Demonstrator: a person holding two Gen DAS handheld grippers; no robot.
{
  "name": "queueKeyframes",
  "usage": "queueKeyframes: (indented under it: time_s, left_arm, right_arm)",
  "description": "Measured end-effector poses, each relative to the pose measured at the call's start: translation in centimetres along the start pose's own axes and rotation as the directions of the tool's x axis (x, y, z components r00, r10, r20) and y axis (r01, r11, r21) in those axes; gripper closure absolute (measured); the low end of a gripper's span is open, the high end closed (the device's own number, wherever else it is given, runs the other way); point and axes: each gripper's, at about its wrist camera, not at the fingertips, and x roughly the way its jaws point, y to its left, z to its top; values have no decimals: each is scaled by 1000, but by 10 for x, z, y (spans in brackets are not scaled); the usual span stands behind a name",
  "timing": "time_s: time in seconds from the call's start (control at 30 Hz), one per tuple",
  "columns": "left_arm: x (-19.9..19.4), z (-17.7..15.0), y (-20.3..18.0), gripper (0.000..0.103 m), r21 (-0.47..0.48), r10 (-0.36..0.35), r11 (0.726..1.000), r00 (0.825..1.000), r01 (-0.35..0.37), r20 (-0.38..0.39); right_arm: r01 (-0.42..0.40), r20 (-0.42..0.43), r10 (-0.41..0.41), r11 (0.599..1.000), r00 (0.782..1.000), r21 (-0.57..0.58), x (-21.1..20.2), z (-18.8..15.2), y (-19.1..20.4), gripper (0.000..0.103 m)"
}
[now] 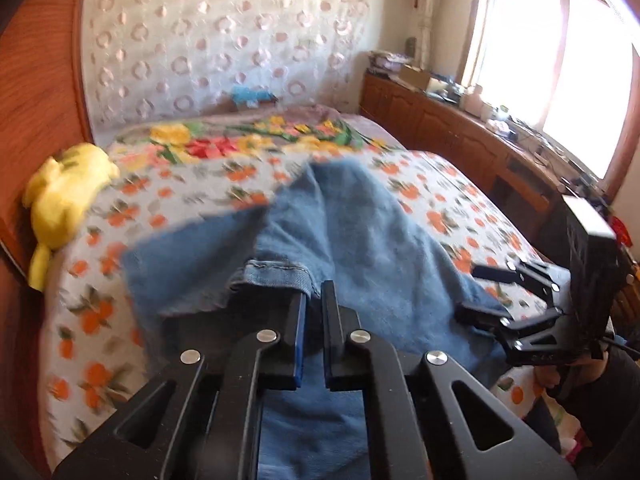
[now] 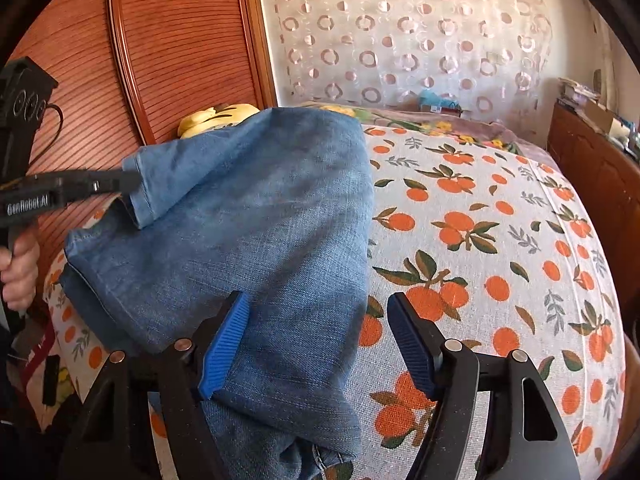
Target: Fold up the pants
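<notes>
Blue denim pants (image 2: 256,216) lie draped across a bed (image 2: 500,248) covered in a sheet printed with oranges, one leg raised off the cover. The left claw (image 1: 314,300) has its fingers pressed almost together on the hemmed cuff of that leg, pinching the fabric; from the right wrist view the same claw (image 2: 128,182) reaches in from the left and bites the hem. White lettering on its black body appears to read "GenRobot.AI", though the last characters are soft. A hand (image 2: 20,276) grips its handle below.

The right claw (image 2: 318,328) stands spread wide, its blue ribbed pads apart. The left pad (image 2: 224,348) rests against the denim near the cloth's edge, while the other hangs over the bare sheet; nothing is clamped between them.

A yellow plush toy (image 1: 64,196) sits by the wooden headboard (image 2: 180,40). A wooden cabinet (image 1: 460,136) runs beneath the bright window (image 1: 552,52).
</notes>
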Motion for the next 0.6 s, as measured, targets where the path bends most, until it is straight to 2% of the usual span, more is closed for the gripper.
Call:
queueKeyframes:
  time_s: [0.2, 0.37, 0.43, 0.5, 0.53, 0.6]
  left_arm:
    - [-7, 30, 51, 96, -39, 130, 991, 990, -128, 47]
    - [8, 35, 85, 95, -82, 196, 977, 980, -195, 11]
    - [12, 29, 92, 90, -104, 228, 968, 974, -227, -10]
    - [11, 19, 98, 87, -145, 203, 968, 979, -205, -26]
    - [7, 11, 98, 82, -165, 189, 968, 982, -191, -24]
    - [-1, -2, 91, 78, -173, 169, 970, 986, -168, -10]
  right_arm:
    - [25, 11, -25, 1000, 1000, -15, -1, -1, 3, 30]
    - [24, 14, -24, 1000, 1000, -18, -3, -3, 3, 30]
    - [24, 14, -23, 1000, 1000, -19, -3, -3, 2, 30]
    - [23, 13, -22, 1000, 1000, -18, -4, -3, 2, 30]
    - [22, 12, -22, 1000, 1000, -18, -4, -3, 1, 30]
    - [21, 11, -21, 1000, 1000, -19, -3, -2, 1, 30]
